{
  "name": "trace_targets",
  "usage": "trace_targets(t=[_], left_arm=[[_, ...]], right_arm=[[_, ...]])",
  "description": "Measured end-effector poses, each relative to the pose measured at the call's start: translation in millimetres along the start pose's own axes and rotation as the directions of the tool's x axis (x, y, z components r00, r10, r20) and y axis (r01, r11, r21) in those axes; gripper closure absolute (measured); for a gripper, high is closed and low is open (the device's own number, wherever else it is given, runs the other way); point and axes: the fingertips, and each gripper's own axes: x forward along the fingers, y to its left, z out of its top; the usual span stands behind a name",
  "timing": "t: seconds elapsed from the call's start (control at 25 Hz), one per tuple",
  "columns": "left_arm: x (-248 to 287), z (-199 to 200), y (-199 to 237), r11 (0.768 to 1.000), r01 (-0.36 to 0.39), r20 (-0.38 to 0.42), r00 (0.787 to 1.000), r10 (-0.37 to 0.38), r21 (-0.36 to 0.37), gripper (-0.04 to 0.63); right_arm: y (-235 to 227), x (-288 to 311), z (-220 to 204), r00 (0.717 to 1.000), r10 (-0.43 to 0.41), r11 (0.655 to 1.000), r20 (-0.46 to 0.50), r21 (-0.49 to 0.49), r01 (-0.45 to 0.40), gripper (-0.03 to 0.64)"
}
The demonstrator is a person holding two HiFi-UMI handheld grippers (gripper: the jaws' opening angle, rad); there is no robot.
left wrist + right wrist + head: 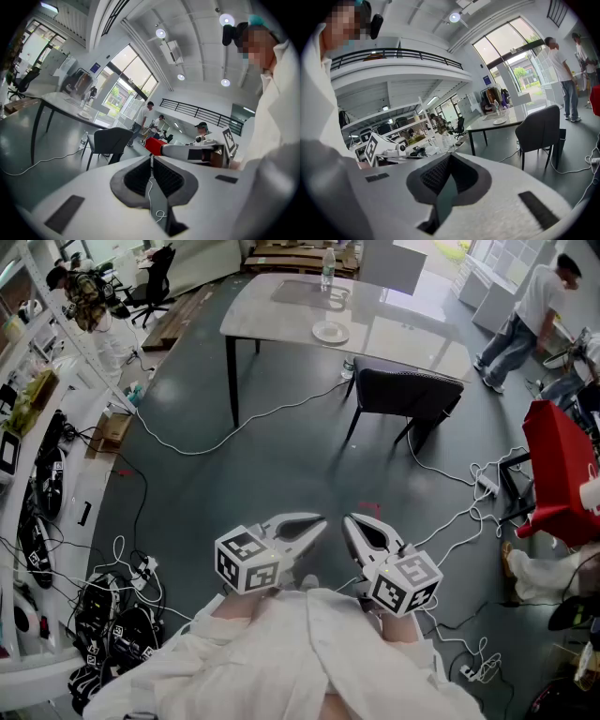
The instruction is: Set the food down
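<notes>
I hold both grippers close to my body, above the dark floor and well short of the table (403, 329). The left gripper (317, 524) is shut, its black pads (140, 174) meeting with nothing between them. Beside it the right gripper (351, 523) is also shut and empty, its pads (436, 173) touching at the tips. A white plate (330, 331) lies on the grey table near its front edge; I cannot tell whether it holds anything. No food shows in either gripper. The same plate (499, 121) appears far off in the right gripper view.
A dark chair (408, 395) stands at the table's near right side. A water bottle (327, 268) stands at the table's far edge. White cables (234, 432) trail over the floor. A red cabinet (558, 470) stands at the right, shelves (37, 456) at the left. A person (525, 315) stands at the back right.
</notes>
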Motion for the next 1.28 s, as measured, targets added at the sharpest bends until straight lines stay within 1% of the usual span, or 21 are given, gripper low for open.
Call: trace_targets(t=[0.16, 0.48, 0.64, 0.76, 0.92, 1.0, 1.12, 1.2, 1.28], left_arm=[[0, -1, -3, 1.0, -0.004, -0.004, 1.0, 0.004, -0.001, 0.568], [5, -1, -7, 1.0, -0.02, 0.008, 1.0, 0.02, 0.012, 0.569], [13, -5, -5, 0.999, -0.044, 0.012, 0.999, 0.045, -0.011, 0.569], [15, -11, -6, 0.998, -0.06, 0.007, 0.998, 0.06, -0.029, 0.569], [21, -24, -10, 0.996, -0.075, 0.009, 0.997, 0.076, -0.05, 0.569], [27, -31, -12, 0.995, -0.075, -0.002, 0.997, 0.075, -0.069, 0.569], [34, -38, -13, 0.994, -0.069, -0.029, 0.997, 0.067, -0.085, 0.569], [37, -40, -6, 0.994, -0.071, -0.041, 0.997, 0.068, -0.088, 0.569], [41, -36, 6, 0.993, -0.073, -0.044, 0.997, 0.069, -0.09, 0.569]], right_arm=[[2, -3, -4, 1.0, 0.012, 1.0, -0.018, -0.001, -0.012, 0.614], [2, -6, -2, 0.999, 0.034, 0.999, -0.019, -0.028, -0.035, 0.614], [-8, -12, -1, 0.999, 0.027, 0.999, -0.027, -0.034, -0.027, 0.614], [-17, -18, -2, 1.0, 0.017, 1.0, -0.022, -0.015, -0.017, 0.614], [-26, -25, -12, 0.998, 0.035, 0.998, -0.045, 0.044, -0.033, 0.614], [-32, -28, -17, 0.998, 0.029, 0.998, -0.056, 0.051, -0.026, 0.614], [-39, -25, -29, 0.995, 0.029, 0.997, -0.097, 0.068, -0.022, 0.614], [-42, -17, -33, 0.992, 0.036, 0.997, -0.117, 0.074, -0.028, 0.614], [-47, -5, -31, 0.992, 0.037, 0.997, -0.117, 0.078, -0.028, 0.614]])
